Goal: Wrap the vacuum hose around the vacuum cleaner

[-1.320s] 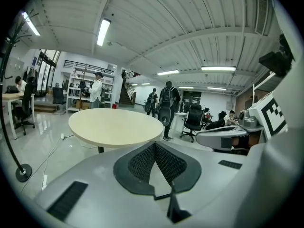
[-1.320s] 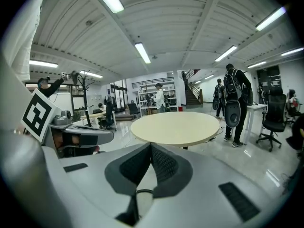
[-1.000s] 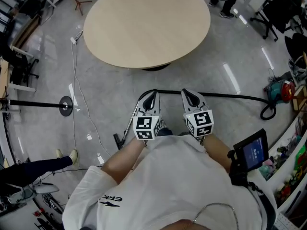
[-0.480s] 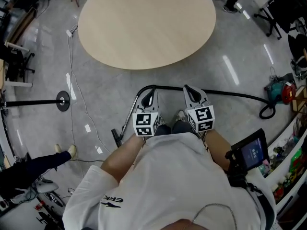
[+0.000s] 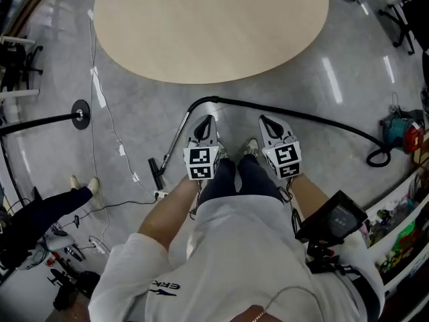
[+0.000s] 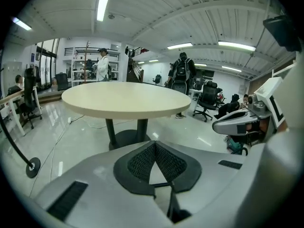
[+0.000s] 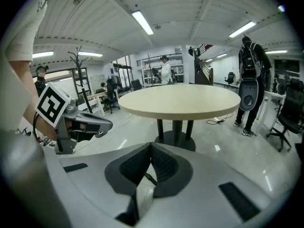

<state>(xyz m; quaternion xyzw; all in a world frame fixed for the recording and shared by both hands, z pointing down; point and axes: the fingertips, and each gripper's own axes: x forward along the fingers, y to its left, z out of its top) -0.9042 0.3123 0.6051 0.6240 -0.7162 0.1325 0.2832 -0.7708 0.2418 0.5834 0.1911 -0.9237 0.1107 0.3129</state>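
Note:
The black vacuum hose (image 5: 301,117) lies on the floor. It arcs from a bend (image 5: 204,101) just ahead of my grippers to a loop beside the teal and red vacuum cleaner (image 5: 401,129) at the far right. A metal wand (image 5: 173,143) runs from the bend down to a black floor nozzle (image 5: 155,173). My left gripper (image 5: 207,119) and right gripper (image 5: 265,120) hang side by side above the hose, both shut and empty. The left gripper view shows shut pads (image 6: 154,144); the right gripper view shows the same (image 7: 151,145).
A round beige table (image 5: 208,25) stands just beyond the hose. A black stand base (image 5: 80,113) and thin white cables (image 5: 110,129) lie at the left. Another person's leg (image 5: 47,210) is at the lower left. Shelves (image 5: 402,227) line the right edge. People stand far off (image 6: 182,72).
Both grippers have sunk together in front of the body, still shut. The view has tipped further down, and the wearer's legs and shoes now show between the grippers.

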